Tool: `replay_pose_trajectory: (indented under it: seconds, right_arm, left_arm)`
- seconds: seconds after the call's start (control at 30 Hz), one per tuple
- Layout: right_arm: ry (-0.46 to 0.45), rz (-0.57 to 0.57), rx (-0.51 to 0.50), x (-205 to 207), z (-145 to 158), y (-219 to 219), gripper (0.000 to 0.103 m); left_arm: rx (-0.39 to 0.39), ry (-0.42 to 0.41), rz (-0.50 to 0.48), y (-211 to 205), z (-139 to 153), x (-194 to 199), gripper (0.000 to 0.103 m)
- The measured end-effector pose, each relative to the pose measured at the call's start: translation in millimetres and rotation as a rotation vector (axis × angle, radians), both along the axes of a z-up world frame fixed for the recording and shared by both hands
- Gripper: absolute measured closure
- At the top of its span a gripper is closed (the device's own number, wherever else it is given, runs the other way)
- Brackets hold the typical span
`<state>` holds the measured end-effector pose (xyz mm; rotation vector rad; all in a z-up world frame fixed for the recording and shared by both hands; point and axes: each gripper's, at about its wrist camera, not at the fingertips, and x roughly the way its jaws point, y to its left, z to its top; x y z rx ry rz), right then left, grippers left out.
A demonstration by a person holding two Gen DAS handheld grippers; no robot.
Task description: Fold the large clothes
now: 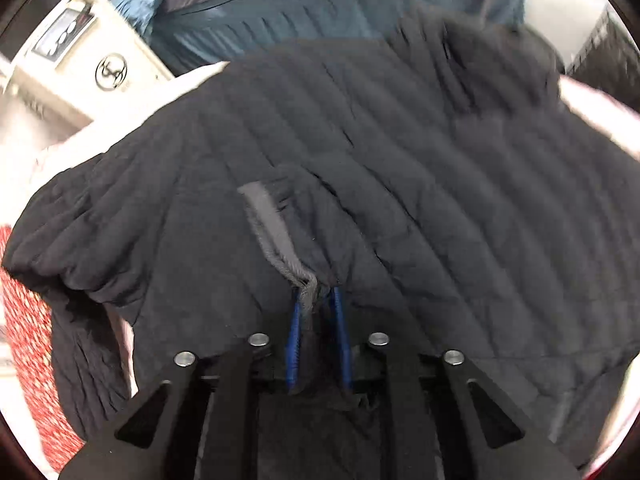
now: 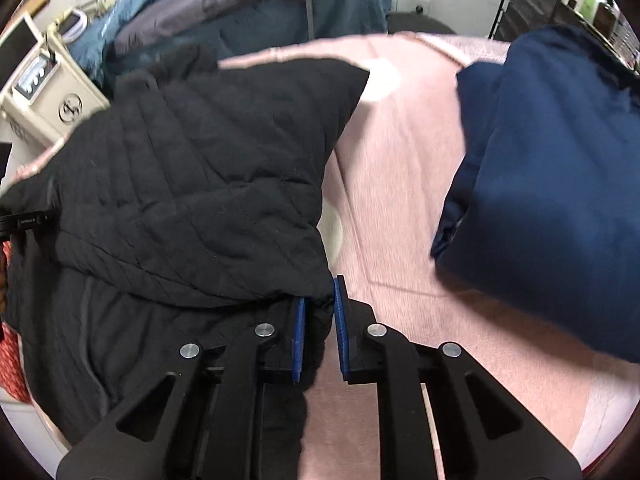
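Observation:
A black quilted jacket [image 1: 360, 152] lies spread on a pink bed cover [image 2: 400, 200]; it also shows in the right wrist view [image 2: 192, 184], partly folded over itself. My left gripper [image 1: 318, 294] is shut on the jacket's grey-trimmed edge [image 1: 272, 232], with fabric bunched between the blue pads [image 1: 295, 332]. My right gripper [image 2: 320, 292] is shut on the jacket's lower right corner, with black cloth between its blue pads [image 2: 341, 320].
A folded navy garment [image 2: 552, 184] lies on the cover at the right. Blue and grey bedding [image 2: 240, 12] is piled at the back. A beige safe [image 2: 44, 96] stands at the left, a black wire rack [image 2: 560, 4] at the back right. Red patterned fabric [image 1: 28, 336] lies at the left edge.

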<state>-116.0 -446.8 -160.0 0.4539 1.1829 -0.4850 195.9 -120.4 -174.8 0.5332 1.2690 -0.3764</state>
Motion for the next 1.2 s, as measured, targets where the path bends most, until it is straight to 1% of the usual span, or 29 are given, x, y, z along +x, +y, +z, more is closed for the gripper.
replay_pose_trajectory:
  seconds: [0.07,0.1,0.13,0.17,0.2,0.23,0.27,0.3,0.33,0.37,0.4,0.43,0.47,0.5,0.57,0.6,0.67,0.7,0.73,0.77,0.83,0.87,0.9,0.93,0.97,1.0,1.1,1.2]
  right_arm:
    - [0.039,-0.023,0.049,1.3,-11.3,-4.2,0.083]
    - [0.037,-0.068,0.089,-1.2,-13.7,-8.8,0.072]
    - [0.023,-0.111,0.111,-4.5,-12.7,-12.8,0.062]
    - [0.024,-0.158,0.124,-9.2,-10.7,-16.4,0.04]
    - [0.046,-0.217,0.129,-15.7,-8.8,-21.8,0.032]
    - [0.062,-0.269,0.133,-22.9,-5.2,-26.1,0.03]
    - [0.058,-0.299,0.142,-28.8,-1.2,-26.6,0.03]
    - [0.043,-0.33,0.156,-33.8,5.5,-28.3,0.03]
    - [0.03,-0.34,0.155,-36.0,13.1,-28.0,0.03]
    - [0.021,-0.323,0.14,-34.1,20.6,-25.4,0.029]
    - [0.011,-0.296,0.127,-31.8,25.4,-23.8,0.028]
    - [-0.001,-0.251,0.109,-26.2,29.5,-16.8,0.027]
    - [-0.01,-0.202,0.09,-22.1,34.5,-11.4,0.023]
    - [-0.018,-0.137,0.066,-10.4,39.6,-3.0,0.021]
    - [-0.033,0.004,0.034,21.1,46.1,11.1,0.021]
    - [-0.039,0.053,0.025,36.4,47.3,16.6,0.021]
    - [-0.057,0.181,0.012,64.2,50.6,42.9,0.02]
    - [-0.057,0.215,0.009,73.4,50.1,49.4,0.017]
    - [-0.043,0.253,0.006,85.4,46.3,58.5,0.016]
    - [-0.019,0.277,0.001,96.2,39.4,67.6,0.016]
    - [0.028,0.287,-0.005,103.1,23.4,70.6,0.014]
    - [0.067,0.284,0.004,105.3,11.9,71.7,0.012]
    - [0.124,0.273,0.024,109.0,-4.9,70.0,0.012]
    - [0.147,0.261,0.037,109.1,-14.4,68.6,0.011]
    - [0.168,0.242,0.054,108.0,-25.0,66.4,0.008]
    - [0.172,0.232,0.058,109.5,-30.6,65.7,0.006]
    - [0.182,0.236,0.036,110.3,-39.5,67.5,0.006]
    - [0.213,0.251,0.023,121.3,-50.3,72.7,0.006]
  left_arm:
    - [0.021,-0.021,-0.028,-0.5,-4.3,-3.5,0.079]
    - [0.027,-0.026,-0.035,1.0,-3.8,-3.8,0.078]
    - [0.036,-0.031,-0.035,0.5,-4.1,-3.3,0.069]
    - [0.056,-0.044,-0.026,3.7,-1.3,-1.0,0.056]
    - [0.067,-0.055,-0.017,4.4,1.0,2.0,0.051]
    - [0.066,-0.068,0.0,8.8,7.0,4.3,0.043]
    - [0.039,-0.081,0.03,16.5,16.6,5.1,0.034]
    - [-0.008,-0.096,0.061,24.9,28.8,4.4,0.029]
    - [-0.042,-0.107,0.077,29.7,36.4,3.2,0.021]
    - [-0.095,-0.129,0.101,38.2,49.5,-0.2,0.015]
    - [-0.14,-0.148,0.119,44.1,61.3,-4.3,0.014]
    - [-0.168,-0.154,0.124,46.2,70.0,-7.4,0.012]
    - [-0.202,-0.151,0.12,47.6,76.9,-12.4,0.011]
    - [-0.218,-0.144,0.112,45.9,80.8,-15.7,0.011]
    - [-0.238,-0.118,0.076,39.0,82.3,-22.6,0.011]
    - [-0.244,-0.105,0.054,28.1,81.1,-28.0,0.011]
    - [-0.237,-0.081,-0.004,9.1,73.4,-39.3,0.011]
    - [-0.221,-0.068,-0.03,1.2,67.5,-44.3,0.011]
    - [-0.207,-0.056,-0.041,-3.9,60.4,-43.3,0.011]
    - [-0.176,-0.023,-0.048,-9.7,46.6,-45.3,0.011]
    - [-0.123,0.043,-0.03,-11.2,24.4,-45.1,0.011]
    - [-0.087,0.102,0.004,-10.5,5.0,-40.9,0.006]
    - [-0.084,0.151,0.046,-7.0,-9.3,-36.3,0.005]
    - [-0.113,0.197,0.089,-2.0,-19.6,-31.4,0.005]
    - [-0.126,0.219,0.111,-0.2,-24.6,-27.7,0.005]
    - [-0.125,0.23,0.116,-1.2,-28.1,-23.9,0.005]
    - [-0.077,0.225,0.093,-9.5,-34.1,-23.3,0.005]
    - [-0.063,0.223,0.11,-13.5,-40.2,-22.1,0.005]
